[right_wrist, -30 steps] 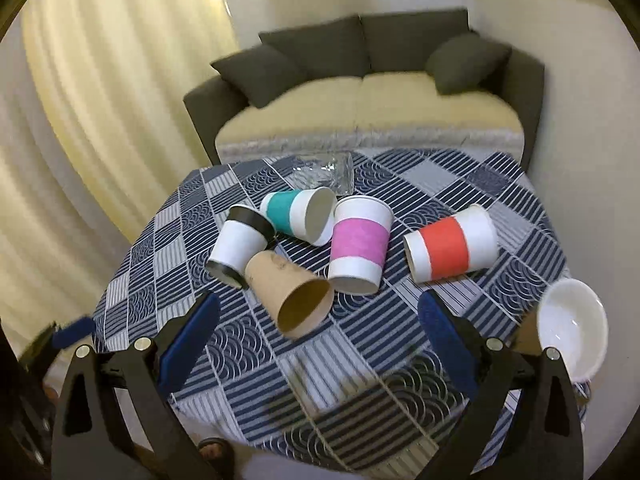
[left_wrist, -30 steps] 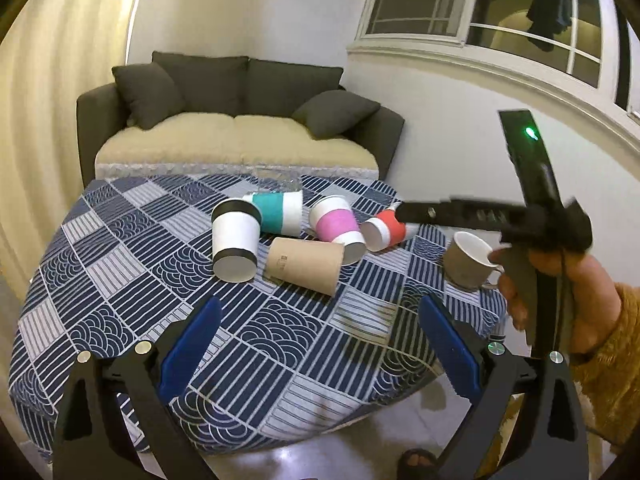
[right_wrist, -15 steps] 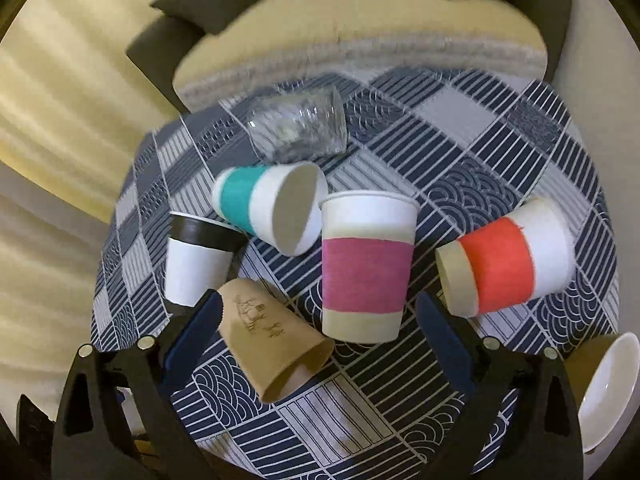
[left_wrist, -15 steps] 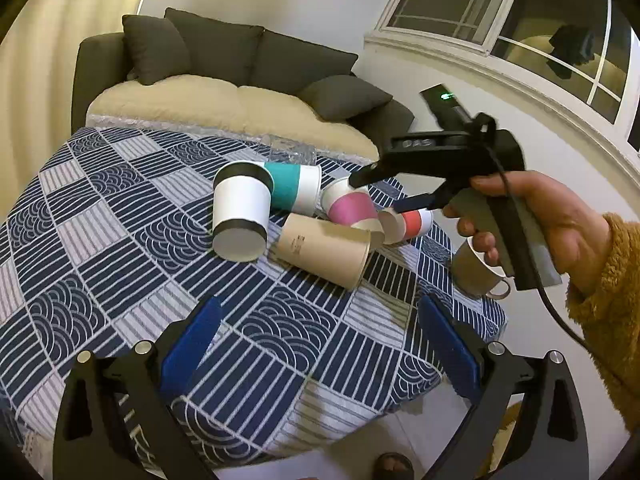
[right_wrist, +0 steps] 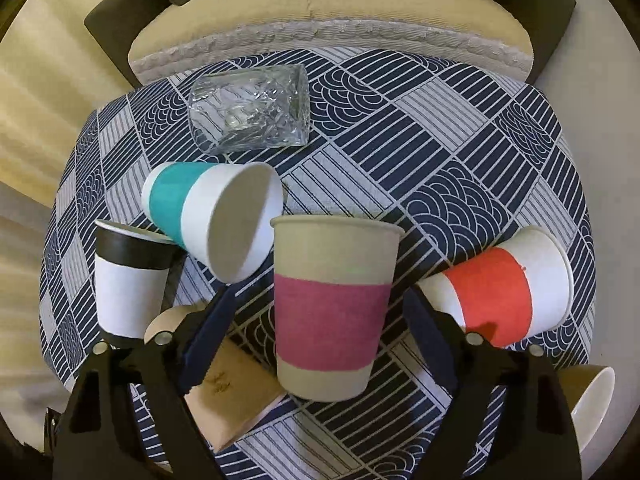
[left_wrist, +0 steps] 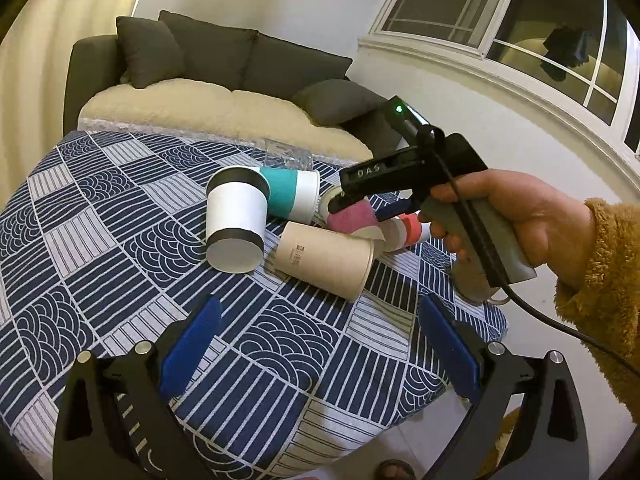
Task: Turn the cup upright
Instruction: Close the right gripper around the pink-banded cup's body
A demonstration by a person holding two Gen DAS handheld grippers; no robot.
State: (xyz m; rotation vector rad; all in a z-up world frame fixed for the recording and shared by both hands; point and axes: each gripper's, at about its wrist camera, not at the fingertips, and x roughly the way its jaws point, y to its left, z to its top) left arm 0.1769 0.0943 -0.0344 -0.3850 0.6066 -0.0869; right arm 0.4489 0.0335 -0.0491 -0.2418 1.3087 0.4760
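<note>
Now, starting on the left, the left gripper [left_wrist: 316, 340] hangs back over the near edge of the table [left_wrist: 100, 260]. Its blue pads are spread wide and it holds nothing. All the cups are well ahead of it.

In the middle lie the cups. The black-and-white cup [right_wrist: 130, 276] is farthest left, with the teal cup [right_wrist: 208, 216] just beside it, lying on its side. The brown cup [right_wrist: 236, 392] lies low, partly under the right gripper's left finger.

Next comes the pink cup [right_wrist: 334, 308], the one I think is to be flipped. It lies on its side. Its long way points straight away from the right gripper [right_wrist: 316, 340], wide mouth far, bottom near.

The right gripper is much nearer to it than the left one. Its jaws are wide open with nothing held. The pink cup sits between the two fingers, and I cannot tell if either touches it. Closing across the pink band looks like the next step.

Farther right lies the red cup [right_wrist: 500, 288], close to the right finger, so it might get bumped.
</note>
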